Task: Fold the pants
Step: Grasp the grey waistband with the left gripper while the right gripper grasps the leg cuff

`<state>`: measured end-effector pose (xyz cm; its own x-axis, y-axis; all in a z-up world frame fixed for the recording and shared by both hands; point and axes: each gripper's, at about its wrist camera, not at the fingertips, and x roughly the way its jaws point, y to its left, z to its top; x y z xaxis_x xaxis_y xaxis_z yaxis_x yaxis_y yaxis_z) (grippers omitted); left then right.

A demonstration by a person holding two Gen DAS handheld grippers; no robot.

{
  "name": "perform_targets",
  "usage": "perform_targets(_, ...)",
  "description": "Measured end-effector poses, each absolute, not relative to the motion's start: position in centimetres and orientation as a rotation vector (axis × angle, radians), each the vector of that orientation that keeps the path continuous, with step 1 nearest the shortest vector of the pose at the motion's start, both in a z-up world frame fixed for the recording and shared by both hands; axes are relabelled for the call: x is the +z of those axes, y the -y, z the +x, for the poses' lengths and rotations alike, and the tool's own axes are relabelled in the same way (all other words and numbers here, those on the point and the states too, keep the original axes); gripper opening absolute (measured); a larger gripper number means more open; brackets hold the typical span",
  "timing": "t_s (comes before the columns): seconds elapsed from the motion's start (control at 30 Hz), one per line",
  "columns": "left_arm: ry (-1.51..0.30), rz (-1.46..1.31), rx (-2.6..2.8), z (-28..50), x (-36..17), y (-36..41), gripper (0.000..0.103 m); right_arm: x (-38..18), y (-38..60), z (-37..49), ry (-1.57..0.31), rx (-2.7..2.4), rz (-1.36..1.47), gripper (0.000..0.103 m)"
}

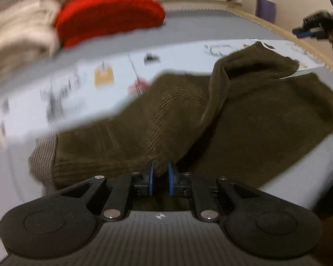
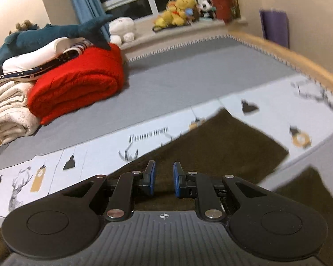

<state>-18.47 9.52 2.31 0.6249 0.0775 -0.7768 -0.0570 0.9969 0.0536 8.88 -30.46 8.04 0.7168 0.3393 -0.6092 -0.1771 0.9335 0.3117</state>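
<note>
Dark olive corduroy pants [image 1: 188,119] lie on a white printed sheet [image 1: 77,93] on the bed. My left gripper [image 1: 160,173] is shut on a fold of the pants and lifts it, so a ridge of cloth runs up toward the far right. My right gripper [image 2: 164,175] is open and empty, held above a flat part of the pants [image 2: 222,150]. The right gripper also shows at the far right of the left wrist view [image 1: 315,27], above the bed's edge.
A folded red blanket [image 2: 77,82] and a stack of cream and white linens [image 2: 13,108] with a blue shark plush [image 2: 44,35] sit at the back left. A wooden bed rail [image 2: 288,53] runs along the right. Plush toys line the windowsill [image 2: 179,11].
</note>
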Motion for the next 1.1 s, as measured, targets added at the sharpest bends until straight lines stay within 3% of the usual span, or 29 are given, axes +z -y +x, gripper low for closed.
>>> perform_targets(0.2, -0.800, -0.297, 0.206, -21.1, 6.5, -15.3, 0.029, 6.0, 31.7, 5.6, -0.754, 0.295, 0.329, 0.019)
perform_targets(0.33, -0.851, -0.405, 0.260, -20.7, 9.6, -20.4, 0.060, 4.8, 32.6, 5.4, -0.770, 0.301, 0.448, 0.020)
perform_targets(0.43, -0.949, -0.349, 0.375, -19.8, 8.9, -23.0, 0.060, 3.3, 32.7, 6.2, -0.816, 0.266, 0.464, 0.020)
perform_targets(0.63, -0.997, -0.793, 0.414, -19.3, 3.7, -26.4, 0.065, 1.9, 31.4, 8.2, -0.840, 0.318, 0.478, 0.020)
perform_targets(0.77, -1.070, -0.962, 0.506, -17.3, -1.2, -26.2, 0.063, 1.5, 30.2, 9.6, -0.841, 0.370, 0.531, 0.020)
perform_targets(0.97, -1.029, -0.835, 0.549, -14.1, -0.1, -25.9, 0.063, 1.0, 28.0, 11.4, -0.853, 0.413, 0.572, 0.020)
perform_targets(1.03, -1.112, -0.797, 0.591, -13.6, -1.2, -25.7, 0.037, 0.8, 27.2, 12.6, -0.866, 0.425, 0.597, 0.020)
perform_targets(1.1, -1.133, -0.753, 0.597, -12.8, -1.4, -25.7, 0.029, 0.4, 26.0, 14.5, -0.883, 0.385, 0.592, 0.021)
